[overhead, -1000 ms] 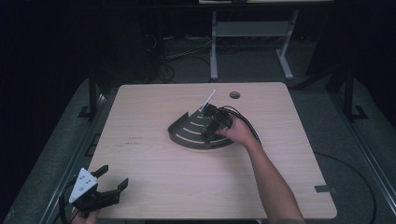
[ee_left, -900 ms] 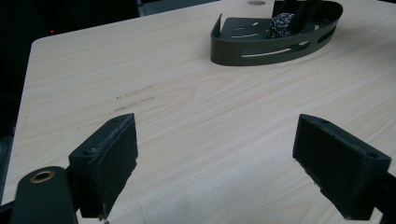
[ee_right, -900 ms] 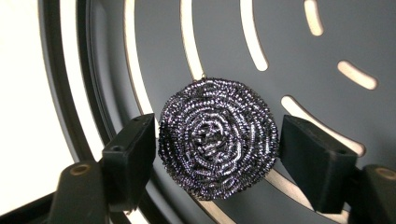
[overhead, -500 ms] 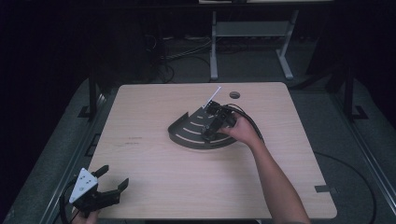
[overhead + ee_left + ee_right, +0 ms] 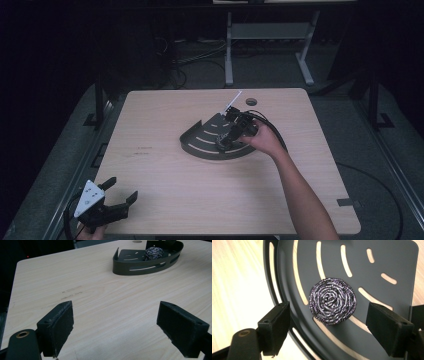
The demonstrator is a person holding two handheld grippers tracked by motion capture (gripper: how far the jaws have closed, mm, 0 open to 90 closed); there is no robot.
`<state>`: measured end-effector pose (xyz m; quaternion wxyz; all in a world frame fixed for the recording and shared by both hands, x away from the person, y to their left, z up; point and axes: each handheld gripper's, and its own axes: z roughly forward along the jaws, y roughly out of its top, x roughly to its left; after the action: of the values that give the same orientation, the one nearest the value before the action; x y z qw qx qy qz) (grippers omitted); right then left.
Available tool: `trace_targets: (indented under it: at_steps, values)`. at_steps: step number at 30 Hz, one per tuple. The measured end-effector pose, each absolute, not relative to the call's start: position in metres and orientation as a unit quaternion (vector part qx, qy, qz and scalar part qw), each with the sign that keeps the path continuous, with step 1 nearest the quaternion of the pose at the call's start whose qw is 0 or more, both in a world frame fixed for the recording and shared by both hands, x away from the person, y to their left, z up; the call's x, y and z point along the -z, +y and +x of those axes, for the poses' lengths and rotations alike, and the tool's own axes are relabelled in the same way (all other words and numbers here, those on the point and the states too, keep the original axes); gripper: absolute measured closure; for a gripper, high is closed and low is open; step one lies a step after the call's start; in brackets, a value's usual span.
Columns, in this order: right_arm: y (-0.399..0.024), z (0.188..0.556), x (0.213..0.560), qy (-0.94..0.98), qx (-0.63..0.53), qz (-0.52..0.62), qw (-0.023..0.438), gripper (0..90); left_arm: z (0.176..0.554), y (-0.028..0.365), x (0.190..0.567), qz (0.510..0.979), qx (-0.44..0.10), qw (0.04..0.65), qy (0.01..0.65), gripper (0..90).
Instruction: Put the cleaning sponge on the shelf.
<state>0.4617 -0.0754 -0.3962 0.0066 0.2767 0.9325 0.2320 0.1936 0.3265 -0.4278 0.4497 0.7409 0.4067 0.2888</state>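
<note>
Light wood tabletop, one. Dark fan-shaped slotted tray resting on it, right of centre. Steel-wool scouring pad, round and coiled, lying inside the tray on its slotted floor. Right hand-held gripper poised above the tray, jaws spread wide either side of the pad, not touching it. Left hand-held gripper at the near left tabletop edge, jaws spread, nothing between them.

Count: one table; one slotted tray; one steel-wool scourer; two grippers, left, right.
</note>
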Motion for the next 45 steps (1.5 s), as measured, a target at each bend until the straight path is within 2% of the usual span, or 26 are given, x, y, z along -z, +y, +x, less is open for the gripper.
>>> trace_targets:
  at_steps: [45]
  values:
    - [-0.116, 0.427, 0.385, 0.920, -0.274, 0.280, 0.002, 18.1, 0.193, 0.326, 0.428, 0.742, -0.290, 0.447, 0.406, 13.3]
